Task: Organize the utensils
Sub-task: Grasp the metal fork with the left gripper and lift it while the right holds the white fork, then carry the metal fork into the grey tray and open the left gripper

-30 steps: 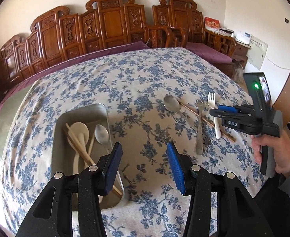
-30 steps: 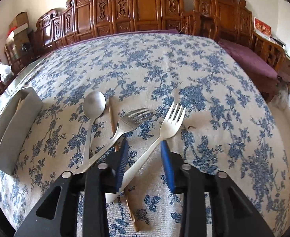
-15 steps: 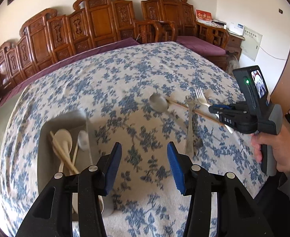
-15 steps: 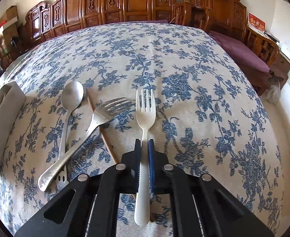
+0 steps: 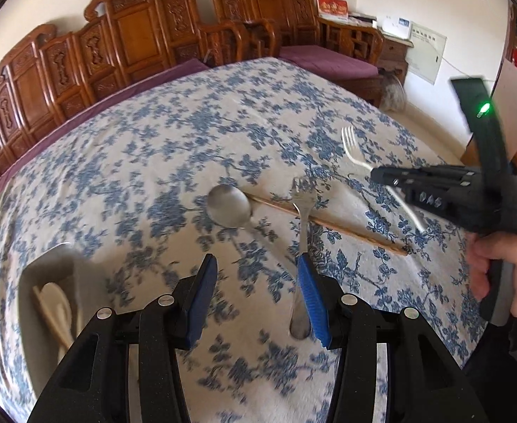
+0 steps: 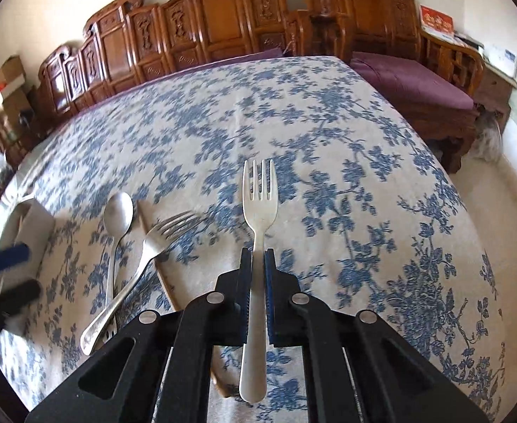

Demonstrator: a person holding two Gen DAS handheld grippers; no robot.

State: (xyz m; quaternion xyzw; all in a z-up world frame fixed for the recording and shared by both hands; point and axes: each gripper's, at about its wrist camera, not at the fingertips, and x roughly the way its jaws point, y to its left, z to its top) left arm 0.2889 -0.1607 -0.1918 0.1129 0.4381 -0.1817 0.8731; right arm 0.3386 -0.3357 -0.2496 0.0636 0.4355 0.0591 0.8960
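My right gripper [image 6: 257, 257] is shut on the handle of a white fork [image 6: 259, 204], tines pointing away over the flowered tablecloth [image 6: 293, 112]. In the left wrist view that white fork [image 5: 352, 148] sticks out of the right gripper [image 5: 382, 176] at the right. My left gripper [image 5: 256, 264] is open over the cloth with nothing between its pads. Just ahead lie a metal spoon [image 5: 228, 206], a metal fork [image 5: 302, 211] whose handle runs beside my right pad, and a wooden chopstick [image 5: 346, 234]. The metal spoon [image 6: 118, 208] and metal fork [image 6: 166, 229] also show left of my right gripper.
A steel tray [image 5: 43, 268] at the lower left holds a white spoon and chopsticks; it shows again as the tray [image 6: 32, 211] at the left edge. Carved wooden chairs [image 5: 135, 35] line the far side. A hand [image 5: 505, 268] grips the right tool.
My right gripper closed on the white fork, which swung in line with the fingers. My left gripper moved right, from over the tray to in front of the metal spoon and fork.
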